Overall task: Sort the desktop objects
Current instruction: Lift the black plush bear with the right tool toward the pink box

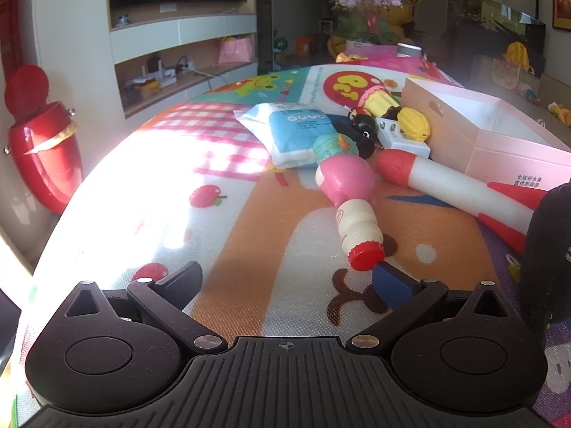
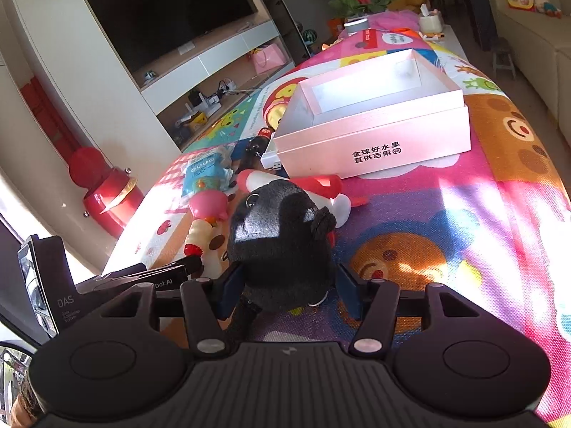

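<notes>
Harsh sun from my left, fisheye bend all round.
Glare bleaches the play mat; the far room lies dim and soft.

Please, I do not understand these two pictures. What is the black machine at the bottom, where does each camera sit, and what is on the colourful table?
A person holds two hand-held grasping tools, each carrying a camera that looks along its fingers. In the left view, the left tool is open and holds nothing. In the right view, the right tool grips a black plush toy. On the cartoon mat lie an open pink box, a toy rocket, a small bottle and a blue packet.
</notes>
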